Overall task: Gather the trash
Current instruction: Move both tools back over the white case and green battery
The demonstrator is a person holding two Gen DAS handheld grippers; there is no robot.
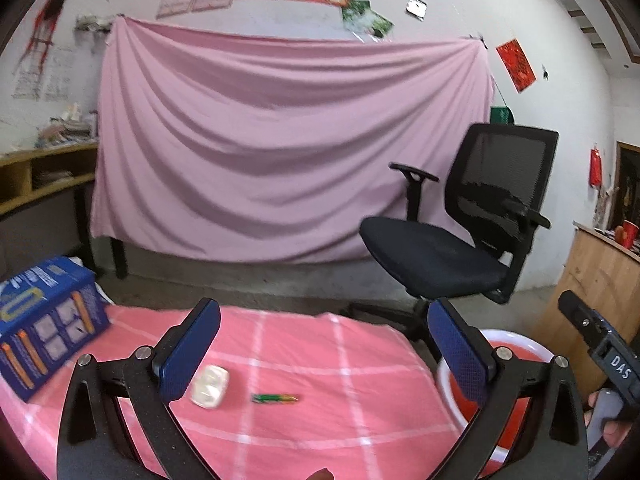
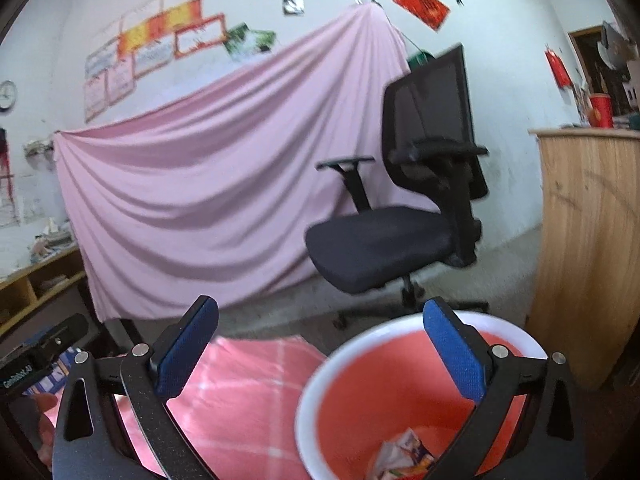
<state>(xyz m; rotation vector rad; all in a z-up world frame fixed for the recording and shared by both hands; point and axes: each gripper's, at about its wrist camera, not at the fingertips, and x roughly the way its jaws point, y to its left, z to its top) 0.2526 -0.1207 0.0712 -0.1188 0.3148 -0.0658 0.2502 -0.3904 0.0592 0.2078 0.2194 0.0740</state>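
Low in the right wrist view, crumpled printed paper (image 2: 404, 460) already lies inside the red plastic bin with a white rim (image 2: 316, 376), under the right gripper (image 2: 320, 354), its jaws wide and empty. The left gripper (image 1: 324, 354) is equally wide and empty. Beyond it, at the left view's lower centre, a white crushed cup (image 1: 210, 386) and a green wrapper strip (image 1: 274, 398) apparently await collection on the pink checked tablecloth (image 1: 304, 360).

The surface (image 1: 304, 344) is covered by a soft pink checked cloth, and a matt pink cloth sheet (image 1: 280, 148) is hung on the wall behind. The bucket (image 2: 320, 384) looks made of smooth, slightly glossy plastic, red inside with a white rim, and crumpled printed paper (image 2: 404, 456) is seen in it. The cabinet (image 2: 588, 240) shows light wood grain, the box (image 1: 44, 320) is glossy printed cardboard, and the chair (image 2: 384, 240) has matt black fabric and mesh.
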